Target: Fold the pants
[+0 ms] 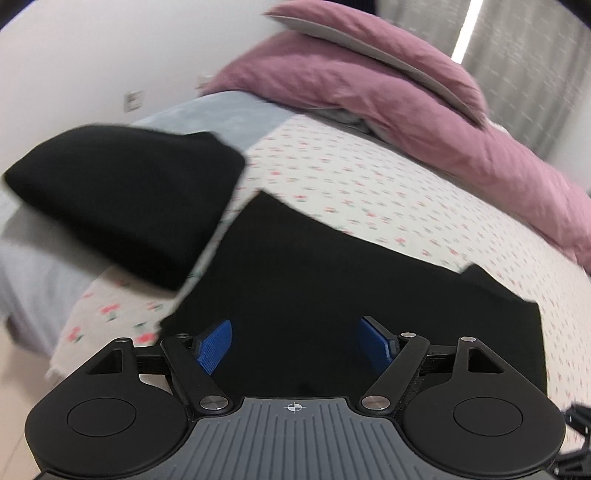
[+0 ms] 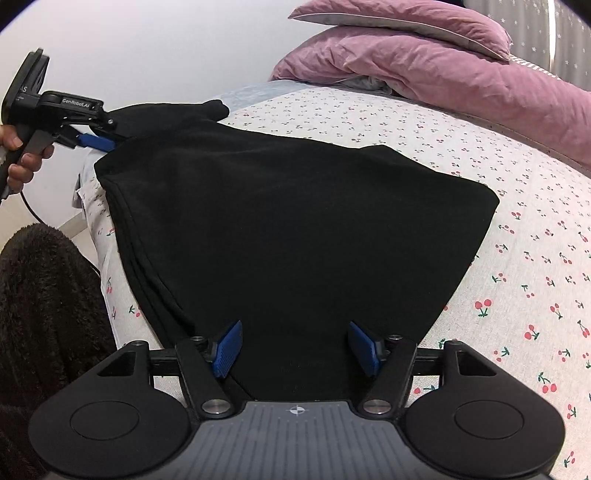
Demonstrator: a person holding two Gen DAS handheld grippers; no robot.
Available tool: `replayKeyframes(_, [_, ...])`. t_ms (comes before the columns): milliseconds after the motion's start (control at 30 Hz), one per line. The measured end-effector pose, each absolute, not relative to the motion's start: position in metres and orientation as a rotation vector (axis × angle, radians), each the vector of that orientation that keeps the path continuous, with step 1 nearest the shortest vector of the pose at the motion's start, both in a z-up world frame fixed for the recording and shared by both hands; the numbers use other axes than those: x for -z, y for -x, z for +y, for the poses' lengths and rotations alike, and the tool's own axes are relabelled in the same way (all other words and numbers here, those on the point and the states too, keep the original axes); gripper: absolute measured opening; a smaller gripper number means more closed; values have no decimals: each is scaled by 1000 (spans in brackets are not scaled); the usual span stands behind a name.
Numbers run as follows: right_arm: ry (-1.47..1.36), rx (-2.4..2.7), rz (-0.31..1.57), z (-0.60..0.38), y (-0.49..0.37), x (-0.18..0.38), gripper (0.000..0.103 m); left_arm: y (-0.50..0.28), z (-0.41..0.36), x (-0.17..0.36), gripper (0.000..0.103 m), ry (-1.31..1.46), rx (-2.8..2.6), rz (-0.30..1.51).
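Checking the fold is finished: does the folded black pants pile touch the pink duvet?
Apart. The right wrist view shows bare cherry-print sheet between the pants and the duvet.

A bed fills the room, its white sheet [image 2: 498, 240] printed with small red cherries. At one o'clock a mauve duvet [image 1: 424, 122] lies heaped, with a mauve pillow [image 2: 406, 22] on top. A plain white wall [image 1: 92, 55] rises at eleven o'clock, carrying a pale switch plate [image 1: 133, 100]. Grey curtains [image 1: 535, 74] hang at two o'clock, a bright strip of daylight [image 1: 466, 29] showing between them. Pale floor [image 1: 14, 362] shows at eight o'clock.
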State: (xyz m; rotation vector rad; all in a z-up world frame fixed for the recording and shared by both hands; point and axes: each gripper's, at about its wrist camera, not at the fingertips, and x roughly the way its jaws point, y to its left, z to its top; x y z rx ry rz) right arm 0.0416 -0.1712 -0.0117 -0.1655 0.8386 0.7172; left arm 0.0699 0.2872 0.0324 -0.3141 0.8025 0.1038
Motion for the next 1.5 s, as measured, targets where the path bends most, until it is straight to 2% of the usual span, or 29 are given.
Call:
replayKeyframes(300, [164, -713, 836, -171, -42, 14, 64, -52, 334, -12, 77, 425, -282, 826])
replayKeyframes(400, [167, -713, 834, -170, -41, 14, 65, -50, 339, -4, 71, 431, -299, 833])
replayKeyframes(433, [166, -713, 834, -170, -41, 14, 65, -49, 338, -3, 59, 420, -298, 826])
replayKeyframes(467, [166, -713, 834, -170, -41, 14, 65, -52, 335, -2, 33, 399, -286, 820])
replayKeyframes(500, [168, -714, 835, -170, -41, 14, 65, -55, 331, 0, 26, 371, -270, 818])
replayKeyframes(533, [171, -715, 835, -169, -41, 14, 65, -55, 328, 0, 11, 348, -266, 808])
replayKeyframes(567, [175, -716, 836, -169, -41, 13, 65, -55, 324, -2, 9, 318, -277, 788])
replayKeyframes(733, [188, -709, 848, -171, -41, 14, 65, -62, 322, 4, 11, 235, -329, 819])
replayKeyframes(933, [186, -699, 850, -181, -39, 7, 65, -60, 298, -14, 27, 82, -372, 833])
replayKeyframes(1000, [134, -680, 853, -192, -41, 3, 65, -54, 287, -23, 42, 36, -374, 793])
replayKeyframes(1033, [103, -669, 858, -197, -44, 2, 66, -51, 281, -28, 55, 18, -356, 765])
replayKeyframes(1067, [66, -656, 865, -204, -46, 0, 68, -48, 274, -33, 62, 7, -327, 739])
replayKeyframes(1333, [-222, -651, 961, -234, -54, 6, 70, -49, 192, -45, 71, -6, 51, 700])
replayKeyframes(1500, [-351, -679, 1034, -239, -52, 14, 63, -62, 125, -23, 71, -35, 307, 742])
